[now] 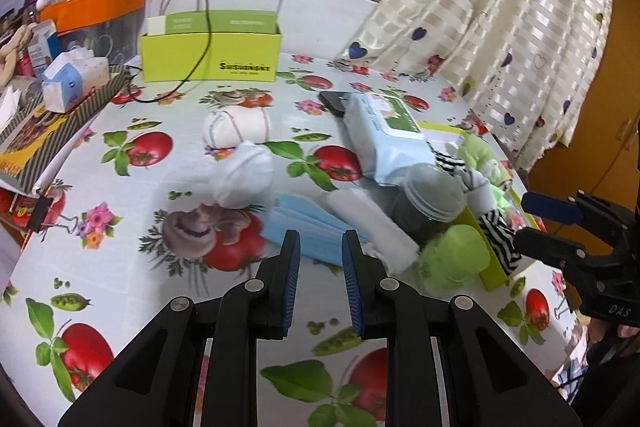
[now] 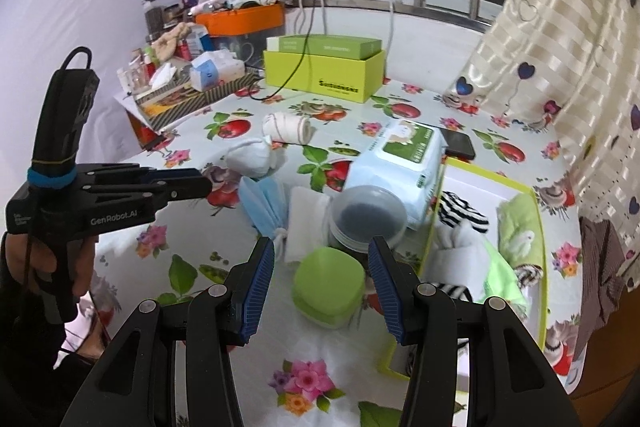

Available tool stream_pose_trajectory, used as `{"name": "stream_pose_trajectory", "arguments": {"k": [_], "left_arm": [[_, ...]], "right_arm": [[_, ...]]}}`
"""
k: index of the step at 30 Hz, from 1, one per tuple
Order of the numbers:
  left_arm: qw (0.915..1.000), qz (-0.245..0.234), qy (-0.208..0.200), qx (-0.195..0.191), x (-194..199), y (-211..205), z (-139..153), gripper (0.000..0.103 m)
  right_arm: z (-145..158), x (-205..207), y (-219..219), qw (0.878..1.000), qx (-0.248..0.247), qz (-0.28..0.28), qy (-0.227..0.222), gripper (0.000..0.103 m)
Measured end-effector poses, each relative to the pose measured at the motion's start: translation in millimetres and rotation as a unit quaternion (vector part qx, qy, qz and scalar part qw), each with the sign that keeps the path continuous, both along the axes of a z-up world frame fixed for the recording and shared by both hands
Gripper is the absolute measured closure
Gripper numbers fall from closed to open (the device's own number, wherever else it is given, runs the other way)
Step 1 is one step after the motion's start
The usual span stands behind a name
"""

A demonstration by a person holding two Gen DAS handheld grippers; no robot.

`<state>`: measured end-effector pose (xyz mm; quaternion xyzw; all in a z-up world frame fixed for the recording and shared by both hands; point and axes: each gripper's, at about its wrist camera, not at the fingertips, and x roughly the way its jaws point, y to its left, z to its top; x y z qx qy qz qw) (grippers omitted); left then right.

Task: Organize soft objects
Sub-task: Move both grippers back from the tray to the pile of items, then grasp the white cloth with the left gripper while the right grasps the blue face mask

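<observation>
On the worktop point(image 2: 340, 367) a jar point(image 2: 366, 217) lies on its side, with a lidded tub point(image 2: 328, 285) in front of it, a wipes pack point(image 2: 400, 167) behind it and a folded cloth point(image 2: 306, 223) to its left. Left of the cloth lie masks point(image 2: 262, 205), and behind them two sock rolls point(image 2: 256, 157) point(image 2: 286, 127), one behind the other. Right of the jar an open tray point(image 2: 538, 227) holds socks point(image 2: 462, 213) and a towel point(image 2: 518, 227); a phone point(image 2: 460, 143) lies behind the pack.

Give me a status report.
Left gripper and right gripper open, empty. White socks loose on table. Jar blocks tray.
</observation>
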<state>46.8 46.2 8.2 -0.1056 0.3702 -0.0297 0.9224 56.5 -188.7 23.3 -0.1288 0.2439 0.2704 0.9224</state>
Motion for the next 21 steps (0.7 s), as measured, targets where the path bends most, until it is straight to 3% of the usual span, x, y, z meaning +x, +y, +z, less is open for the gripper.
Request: {"name": "stream_pose_trajectory", "arguments": {"k": [18, 19, 21], "left_arm": [[0.9992, 0.032, -0.001, 0.023, 32.5, 49.5, -9.2, 0.080], [0.9992, 0.029, -0.002, 0.027, 35.4, 50.2, -9.6, 0.078], [0.9993, 0.022, -0.002, 0.030, 43.5, 52.1, -11.2, 0.059]], "right_arm": [[-14.0, 34.1, 72.9, 0.996, -0.044, 0.067, 0.036, 0.049], [-14.5, 35.8, 75.3, 0.996, -0.045, 0.069, 0.037, 0.049], [-14.9, 38.0, 77.1, 0.996, -0.045, 0.070, 0.039, 0.049]]}}
